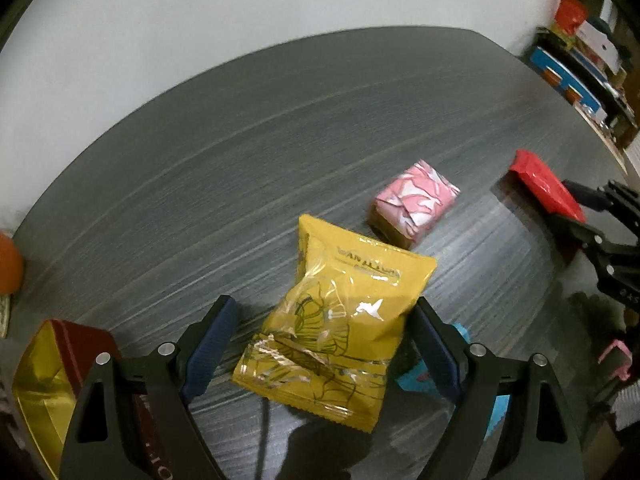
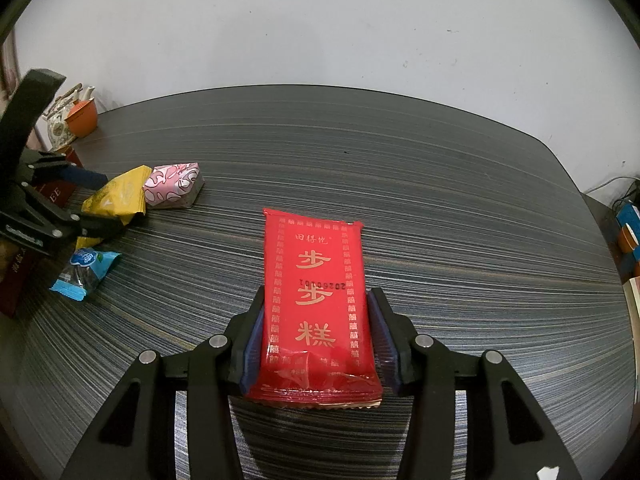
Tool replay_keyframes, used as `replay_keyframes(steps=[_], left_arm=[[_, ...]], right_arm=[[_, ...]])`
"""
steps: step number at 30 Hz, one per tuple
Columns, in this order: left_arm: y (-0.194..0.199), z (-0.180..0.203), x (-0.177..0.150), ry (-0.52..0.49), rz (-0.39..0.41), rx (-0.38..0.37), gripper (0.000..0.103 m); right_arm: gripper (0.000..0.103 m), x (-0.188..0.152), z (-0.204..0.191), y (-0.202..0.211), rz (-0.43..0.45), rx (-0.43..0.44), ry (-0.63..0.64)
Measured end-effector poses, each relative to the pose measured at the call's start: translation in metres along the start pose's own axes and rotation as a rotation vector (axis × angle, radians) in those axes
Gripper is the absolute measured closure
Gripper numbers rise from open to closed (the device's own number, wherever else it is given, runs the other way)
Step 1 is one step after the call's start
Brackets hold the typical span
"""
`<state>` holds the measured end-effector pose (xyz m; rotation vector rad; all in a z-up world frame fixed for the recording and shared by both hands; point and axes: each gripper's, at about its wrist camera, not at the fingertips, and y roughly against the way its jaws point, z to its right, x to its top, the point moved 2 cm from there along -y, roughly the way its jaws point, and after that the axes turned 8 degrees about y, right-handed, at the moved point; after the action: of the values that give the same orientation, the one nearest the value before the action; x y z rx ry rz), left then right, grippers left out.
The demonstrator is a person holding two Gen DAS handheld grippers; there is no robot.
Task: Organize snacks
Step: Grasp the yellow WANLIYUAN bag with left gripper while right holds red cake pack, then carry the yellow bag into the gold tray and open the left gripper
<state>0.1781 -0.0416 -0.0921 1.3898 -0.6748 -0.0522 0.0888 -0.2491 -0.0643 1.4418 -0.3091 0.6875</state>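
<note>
OK, we see a dark striped table (image 2: 440, 184) under everything. At its left edge sits a red box (image 1: 52, 364) with gold lining. Right gripper (image 2: 318, 344) – jaws closed on the red pack (image 2: 316, 296), lying flat mid-table. Left gripper (image 1: 324, 344) – jaws spread around the yellow bag (image 1: 340, 320); the right pad touches it, the left is clear. Pink packet (image 1: 416, 200) lies just past the bag, blue wrapper (image 2: 84, 268) beside it.
</note>
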Motion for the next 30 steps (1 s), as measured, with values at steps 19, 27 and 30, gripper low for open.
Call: replay_keyframes(steps=[19,27,30], left_arm=[[0.01,-0.011,-0.009,0.112,0.023,0.057,0.046],[0.034,-0.009,-0.012,0.136,0.047,0.065,0.046],[0.045,-0.01,-0.016,0.151,0.051,0.088,0.046]], right_arm=[[0.058,-0.001,0.0,0.001,0.0,0.0,-0.001],[0.058,-0.001,0.0,0.001,0.0,0.0,-0.002],[0.058,-0.001,-0.001,0.001,-0.001,0.0,-0.002]])
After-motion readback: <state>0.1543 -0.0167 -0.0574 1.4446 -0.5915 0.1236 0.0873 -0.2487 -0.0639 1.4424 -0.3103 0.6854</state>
